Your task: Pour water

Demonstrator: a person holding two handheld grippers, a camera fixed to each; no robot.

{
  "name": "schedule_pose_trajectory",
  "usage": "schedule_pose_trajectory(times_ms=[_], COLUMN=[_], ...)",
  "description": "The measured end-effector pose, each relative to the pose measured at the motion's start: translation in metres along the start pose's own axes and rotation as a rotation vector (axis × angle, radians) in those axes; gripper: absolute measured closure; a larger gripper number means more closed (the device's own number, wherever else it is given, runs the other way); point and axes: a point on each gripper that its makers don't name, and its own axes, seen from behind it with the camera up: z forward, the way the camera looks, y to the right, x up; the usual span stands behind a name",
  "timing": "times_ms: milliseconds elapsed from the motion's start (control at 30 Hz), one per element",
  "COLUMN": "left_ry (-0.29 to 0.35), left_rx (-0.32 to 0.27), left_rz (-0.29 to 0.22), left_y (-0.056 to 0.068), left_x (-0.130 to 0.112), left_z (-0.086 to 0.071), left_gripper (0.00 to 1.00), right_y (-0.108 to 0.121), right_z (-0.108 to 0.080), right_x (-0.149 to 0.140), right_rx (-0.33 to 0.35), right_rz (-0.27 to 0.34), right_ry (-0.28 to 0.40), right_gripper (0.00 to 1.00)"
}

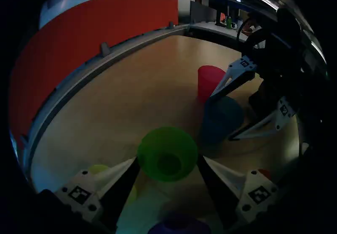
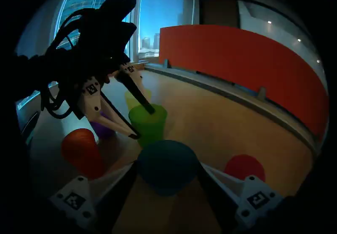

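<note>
**Operator:** While the left gripper (image 1: 167, 161) points across the pale wooden tabletop (image 1: 139, 91), what sits between its fingers?

**Inspector:** A round, translucent green plastic cup (image 1: 168, 147), upright, with its open mouth in view. Both white fingers meet its sides. The jaws are narrowed onto the cup and hold it.

**Operator:** Condition of the right gripper (image 2: 168, 163)?

**Inspector:** Narrowed likewise. Its fingers press on either side of a dark blue plastic cup (image 2: 166, 174). In the left gripper view, that gripper and its cup stand just beyond the green plastic cup, to its right. The light is too dim to tell what is inside either cup.

**Operator:** Other vessels on the surface?

**Inspector:** A red plastic cup (image 1: 210, 80) stands just behind the dark blue plastic cup. A yellow cup (image 1: 99, 168) sits beside the left gripper's left finger. A purple cup (image 1: 179, 226) lies at the lower edge of that view. In the right gripper view, an orange cup (image 2: 82, 152) stands near the purple cup.

**Operator:** Surroundings?

**Inspector:** A red wall panel (image 1: 84, 36) runs along the table's far edge. Tall windows (image 2: 164, 23) show beyond it in the right gripper view.
</note>
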Motion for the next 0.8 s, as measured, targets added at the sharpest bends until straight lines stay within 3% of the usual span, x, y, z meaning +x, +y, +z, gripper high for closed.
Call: schedule_pose_trajectory(times_ms=[100, 300, 567, 800], left_ry=[0.001, 0.016, 0.035, 0.065], left_rx=[0.014, 0.014, -0.002, -0.009], left_rz=[0.002, 0.015, -0.005, -0.007], left_y=[-0.002, 0.000, 0.001, 0.004], left_x=[-0.001, -0.001, 0.003, 0.010], left_z=[0.002, 0.003, 0.002, -0.008], left_gripper=[0.14, 0.15, 0.15, 0.15], right_y=[0.001, 0.000, -0.003, -0.004], right_z=[0.001, 0.001, 0.000, -0.004], right_x=[0.000, -0.001, 0.000, -0.001], right_rx=[-0.003, 0.001, 0.012, 0.016], right_rz=[0.000, 0.001, 0.006, 0.015], right_ry=[-0.001, -0.002, 0.000, -0.008], right_gripper=[0.03, 0.07, 0.08, 0.08])
